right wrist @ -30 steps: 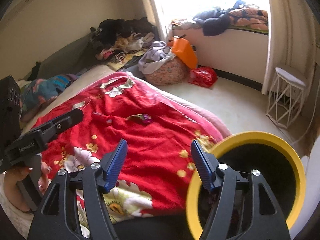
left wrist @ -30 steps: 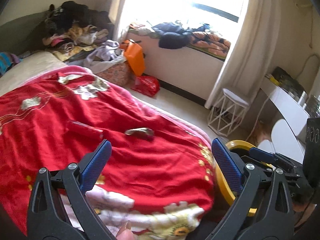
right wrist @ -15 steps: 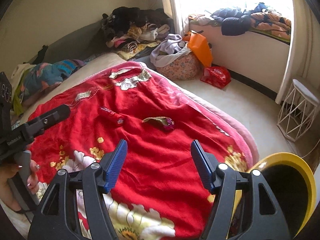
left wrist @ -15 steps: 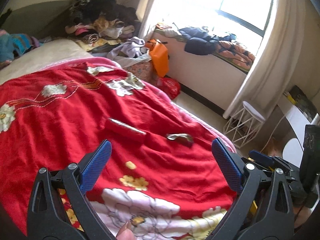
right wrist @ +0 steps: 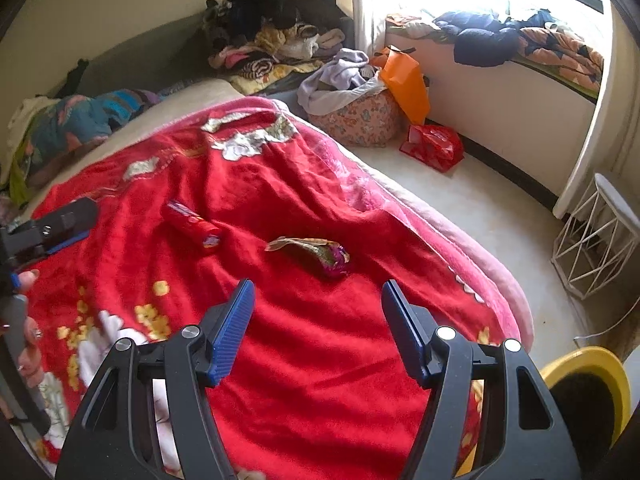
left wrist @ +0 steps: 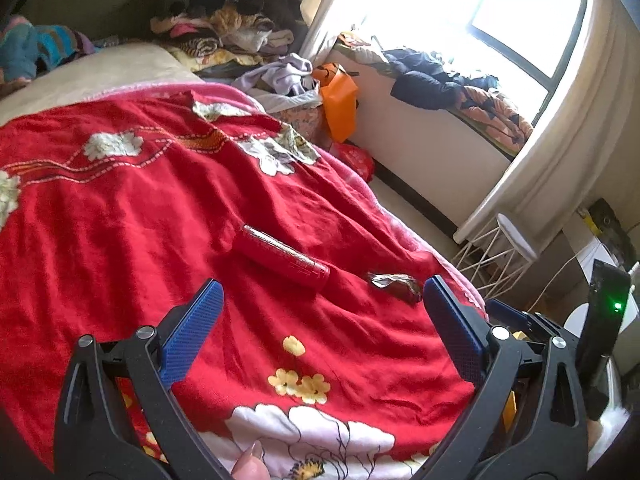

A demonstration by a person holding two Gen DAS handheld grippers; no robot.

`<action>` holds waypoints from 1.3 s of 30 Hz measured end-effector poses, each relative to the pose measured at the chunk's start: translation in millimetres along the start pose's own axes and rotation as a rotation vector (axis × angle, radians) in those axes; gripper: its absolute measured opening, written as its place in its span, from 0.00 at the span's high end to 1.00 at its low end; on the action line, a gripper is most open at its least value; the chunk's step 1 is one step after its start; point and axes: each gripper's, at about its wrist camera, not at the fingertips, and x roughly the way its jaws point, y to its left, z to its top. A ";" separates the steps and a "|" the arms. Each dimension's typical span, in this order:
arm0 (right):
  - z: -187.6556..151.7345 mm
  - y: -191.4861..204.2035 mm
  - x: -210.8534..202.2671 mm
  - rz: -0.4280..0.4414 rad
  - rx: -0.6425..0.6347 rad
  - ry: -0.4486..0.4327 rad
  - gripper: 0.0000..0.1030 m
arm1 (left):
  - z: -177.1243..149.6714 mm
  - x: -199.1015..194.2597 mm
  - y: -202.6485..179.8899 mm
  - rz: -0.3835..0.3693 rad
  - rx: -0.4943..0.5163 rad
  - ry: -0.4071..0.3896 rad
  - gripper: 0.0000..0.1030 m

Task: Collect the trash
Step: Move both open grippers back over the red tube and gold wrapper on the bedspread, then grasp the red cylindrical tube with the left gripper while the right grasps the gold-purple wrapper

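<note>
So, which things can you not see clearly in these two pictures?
- Yellow bin, right wrist view: cut off by the frame corner; its dark inside shows no contents.
- Same bin, left wrist view: only slivers show behind the left gripper.
- Red tube: label too small to read.
- Crumpled wrapper: print unreadable.

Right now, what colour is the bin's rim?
Yellow; the bin shows best in the right wrist view.

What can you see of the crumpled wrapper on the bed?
The wrapper is a crumpled foil-like piece, gold-green with a purple-pink bunched end, lying flat on the red blanket. It sits apart from the red tube, just ahead of the open right gripper. Nothing grips it. In the left view it appears at.
</note>
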 end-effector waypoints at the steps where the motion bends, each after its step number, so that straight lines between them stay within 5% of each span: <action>1: 1.2 -0.3 4.9 0.000 -0.004 0.006 0.38 | 0.1 3.2 0.7 -0.005 -0.005 0.005 0.12; 11: 6.7 1.8 58.1 -0.045 -0.082 0.067 0.44 | 1.6 44.4 16.9 -0.023 -0.106 0.090 0.31; 16: 9.3 2.0 80.0 -0.040 -0.091 0.092 0.47 | 4.7 61.2 21.5 -0.021 -0.144 0.115 0.31; 22: 14.6 -2.6 96.8 -0.013 -0.038 0.111 0.68 | 7.9 79.8 34.9 -0.019 -0.255 0.134 0.36; 26: 14.3 -7.2 91.2 0.032 0.011 0.101 0.79 | 7.1 93.1 43.9 -0.021 -0.336 0.150 0.42; 31: 4.2 -8.7 67.9 0.069 0.042 0.076 0.80 | 4.2 102.3 51.3 0.004 -0.388 0.159 0.60; 39: -22.2 -2.9 27.5 0.099 0.086 0.054 0.80 | -4.4 84.3 49.5 -0.016 -0.373 0.150 0.69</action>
